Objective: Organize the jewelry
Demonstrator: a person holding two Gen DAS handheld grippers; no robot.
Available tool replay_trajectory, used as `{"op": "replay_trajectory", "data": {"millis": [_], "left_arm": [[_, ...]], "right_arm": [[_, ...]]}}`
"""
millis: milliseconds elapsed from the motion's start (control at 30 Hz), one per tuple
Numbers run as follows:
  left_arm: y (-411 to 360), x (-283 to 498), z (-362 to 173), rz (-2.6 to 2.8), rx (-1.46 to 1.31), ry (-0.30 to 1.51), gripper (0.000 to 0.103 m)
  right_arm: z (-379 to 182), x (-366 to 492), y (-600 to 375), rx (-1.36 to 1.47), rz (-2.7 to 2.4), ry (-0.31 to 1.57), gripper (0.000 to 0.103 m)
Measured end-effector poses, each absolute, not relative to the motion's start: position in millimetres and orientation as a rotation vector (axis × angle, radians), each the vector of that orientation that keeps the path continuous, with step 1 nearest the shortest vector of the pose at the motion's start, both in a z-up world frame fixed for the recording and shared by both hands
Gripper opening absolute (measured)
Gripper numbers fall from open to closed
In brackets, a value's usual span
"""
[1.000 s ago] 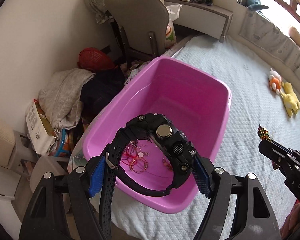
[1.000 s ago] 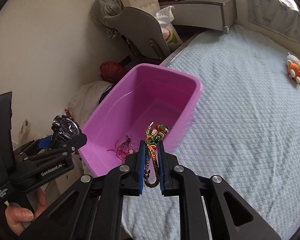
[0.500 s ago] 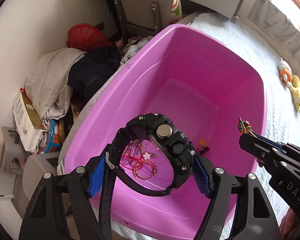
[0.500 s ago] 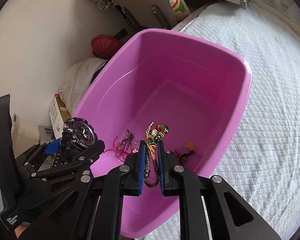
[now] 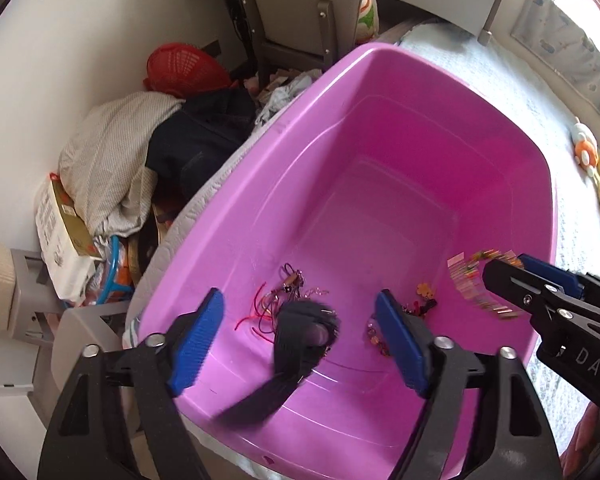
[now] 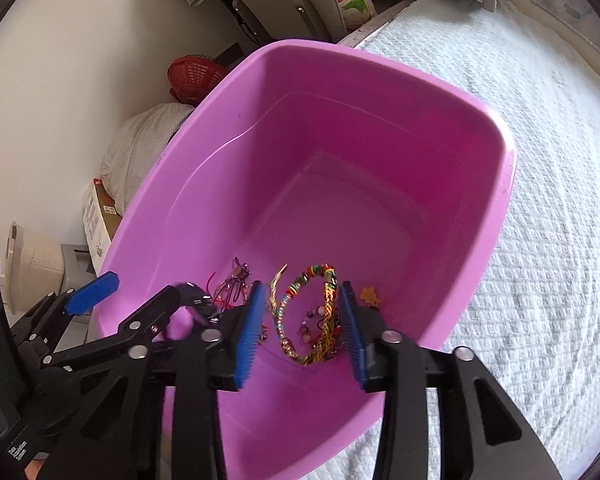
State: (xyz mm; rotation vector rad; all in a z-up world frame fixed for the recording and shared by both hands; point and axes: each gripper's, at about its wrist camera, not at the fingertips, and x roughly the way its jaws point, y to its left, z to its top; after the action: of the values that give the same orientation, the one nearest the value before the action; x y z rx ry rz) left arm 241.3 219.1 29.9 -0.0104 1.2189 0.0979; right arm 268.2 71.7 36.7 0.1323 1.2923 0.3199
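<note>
A pink plastic tub (image 5: 440, 92) (image 6: 380, 72) sits on the bed with several small jewelry pieces (image 5: 288, 288) on its floor. My left gripper (image 5: 300, 328) is open over the tub's near end. A black watch (image 5: 300, 344) is blurred in mid-fall between its pads. My right gripper (image 6: 302, 316) is open over the tub; a multicolored braided bracelet (image 6: 312, 316) hangs loose between its blue pads (image 6: 250, 328), blurred in the left wrist view (image 5: 476, 280).
The tub rests at the edge of a quilted white bed (image 6: 540, 160). Beside the bed lie piled clothes (image 5: 112, 160), a red basket (image 5: 184, 68), a grey chair (image 5: 292, 8) and a box (image 5: 60, 232). Plush toys (image 5: 596, 168) lie on the bed.
Both grippers opened over the tub. The watch left my left gripper and is dropping; the braided bracelet came free of my right gripper's pads.
</note>
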Motion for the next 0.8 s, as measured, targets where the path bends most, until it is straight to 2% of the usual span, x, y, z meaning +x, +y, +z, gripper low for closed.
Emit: {"op": "replay_trajectory", "data": {"millis": [67, 800], "left_arm": [[220.6, 241.6, 33.2, 0.111, -0.012, 1.218, 0.095], [212.7, 228.4, 76.4, 0.113, -0.051, 1.215, 0.095]], "right_arm": [[40.7, 267.4, 69.4, 0.117, 0.303, 1.273, 0.046], [78.5, 238.0, 48.8, 0.146, 0.252, 1.283, 0.057]]}}
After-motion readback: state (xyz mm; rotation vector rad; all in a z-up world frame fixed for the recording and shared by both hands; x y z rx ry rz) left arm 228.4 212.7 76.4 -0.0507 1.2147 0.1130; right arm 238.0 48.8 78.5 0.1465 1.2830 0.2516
